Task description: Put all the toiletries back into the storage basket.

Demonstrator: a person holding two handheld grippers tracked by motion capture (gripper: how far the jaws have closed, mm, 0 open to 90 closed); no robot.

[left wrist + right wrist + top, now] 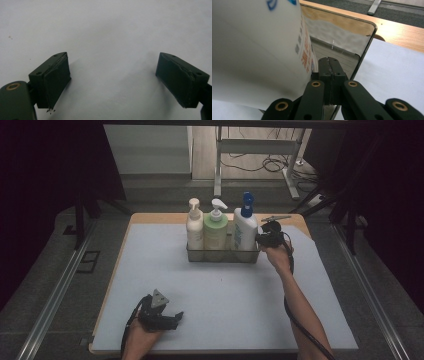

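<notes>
Pinching the clear rectangular tray's [222, 255] right wall, the right gripper's [264, 239] fingers look set to drag it; the left gripper's [167, 317] fingers rest spread.

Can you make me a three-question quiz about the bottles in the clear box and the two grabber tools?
1. Where does the bottle with the blue top stand in the clear tray?
A. at the left end
B. in the middle
C. at the right end, next to the right gripper

2. How many bottles are in the tray?
A. two
B. three
C. five

3. How are the jaws of the left gripper?
A. wide apart over the bare white mat
C. shut on a bottle
B. shut on the tray

Answers: 1 C, in the high view it is the last bottle, beside the right hand. 2 B, a cream bottle, a green bottle and the blue-topped one stand in a row. 3 A, the left gripper view shows a broad gap with nothing between the jaws.
</notes>
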